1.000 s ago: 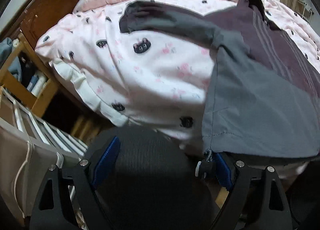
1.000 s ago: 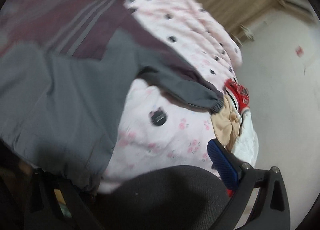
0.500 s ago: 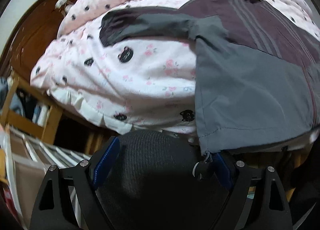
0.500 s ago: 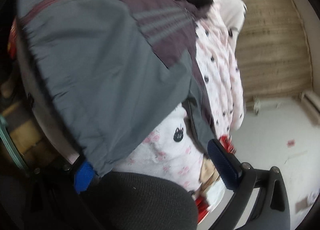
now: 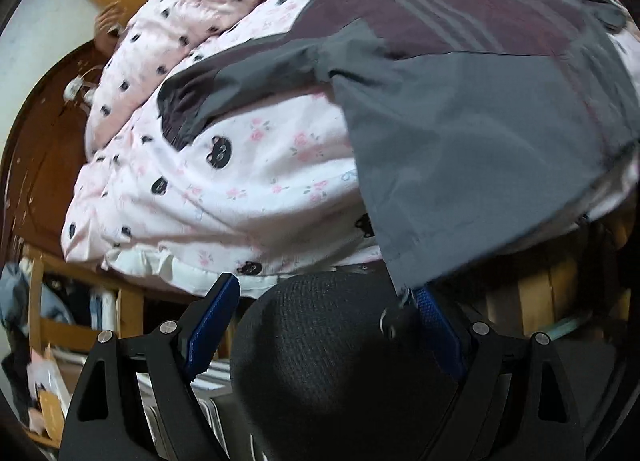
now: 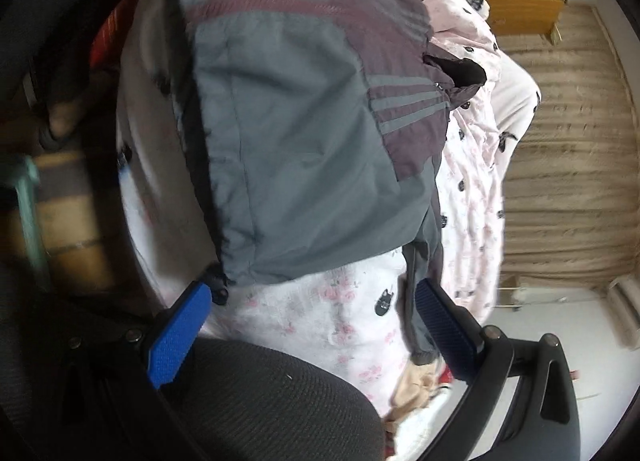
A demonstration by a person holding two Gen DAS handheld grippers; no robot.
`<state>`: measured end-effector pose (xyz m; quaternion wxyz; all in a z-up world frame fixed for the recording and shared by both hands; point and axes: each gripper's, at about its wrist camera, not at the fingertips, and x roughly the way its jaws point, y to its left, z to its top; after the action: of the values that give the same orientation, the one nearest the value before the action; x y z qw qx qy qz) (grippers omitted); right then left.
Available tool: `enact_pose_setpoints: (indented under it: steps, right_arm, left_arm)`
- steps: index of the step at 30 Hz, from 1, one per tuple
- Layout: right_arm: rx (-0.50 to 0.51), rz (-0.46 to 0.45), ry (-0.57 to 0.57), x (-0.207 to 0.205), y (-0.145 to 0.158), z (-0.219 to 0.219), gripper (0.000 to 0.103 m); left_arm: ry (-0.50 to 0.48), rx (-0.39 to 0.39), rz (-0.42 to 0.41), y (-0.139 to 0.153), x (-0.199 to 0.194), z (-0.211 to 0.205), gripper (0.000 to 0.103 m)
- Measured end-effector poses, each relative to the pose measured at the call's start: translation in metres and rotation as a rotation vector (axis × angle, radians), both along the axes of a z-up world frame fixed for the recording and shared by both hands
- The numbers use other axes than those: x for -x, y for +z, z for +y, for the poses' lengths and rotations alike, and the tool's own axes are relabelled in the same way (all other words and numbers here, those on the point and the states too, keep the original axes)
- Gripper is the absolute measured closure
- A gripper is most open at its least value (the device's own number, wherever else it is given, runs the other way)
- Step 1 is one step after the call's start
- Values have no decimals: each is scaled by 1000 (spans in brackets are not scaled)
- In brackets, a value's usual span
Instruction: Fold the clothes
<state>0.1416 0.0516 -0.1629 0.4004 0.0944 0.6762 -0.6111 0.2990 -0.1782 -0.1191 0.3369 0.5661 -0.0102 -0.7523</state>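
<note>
A pink cat-print quilt (image 5: 248, 165) covers the bed beside a wooden headboard (image 5: 36, 165). The grey jacket (image 5: 480, 133) now looks rolled clockwise. Both the left gripper (image 5: 326, 301) and right gripper (image 6: 312, 297) gape wide, seemingly holding nothing.

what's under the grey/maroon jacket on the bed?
The jacket lies spread on the pink cat-print quilt, which shows around its hem and sleeve. Whatever sits beneath the jacket's body is covered; only quilt is visible at its edges.

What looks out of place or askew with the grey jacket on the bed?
The grey and maroon jacket does not lie flat: its hem hangs over the edge of the pink cat-print duvet. One sleeve sticks out sideways across the duvet. No damage is visible.
</note>
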Motion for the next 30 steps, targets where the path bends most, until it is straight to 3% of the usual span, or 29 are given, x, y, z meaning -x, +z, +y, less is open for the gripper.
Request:
enact_pose_setpoints:
  steps: [3,5,8,14,17,20,24,26,28,30]
  right_arm:
    - [72,-159,-23,3,30,-2,0]
    - [128,-248,-29,8,51,-5,0]
    - [207,-302,-50,16,71,-11,0]
    - [418,-432,-178,49,91,-40,0]
    - [517,-503,-246,69,90,-56,0]
    - [580,-599,-322,87,82,-62,0]
    - [587,-674,-377,99,66,-62,0]
    - [596,-680,-378,101,63,-63,0]
    - [612,-667,-362,98,64,-65,0]
    - [635,-650,-344,95,64,-70,0]
  left_arm:
    - [-35,-72,5,4,-7,0,19]
    - [-56,-78,-6,6,-13,0,19]
    - [-27,-74,46,19,-24,-13,19]
    - [182,-39,395,63,-40,-81,19]
    - [307,6,577,68,-52,-131,19]
    - [350,9,702,59,-66,-170,19]
    - [357,-103,696,32,-69,-221,19]
    - [341,-111,686,22,-68,-235,23]
    - [320,-133,688,14,-66,-244,50]
    - [289,-155,680,9,-61,-248,63]
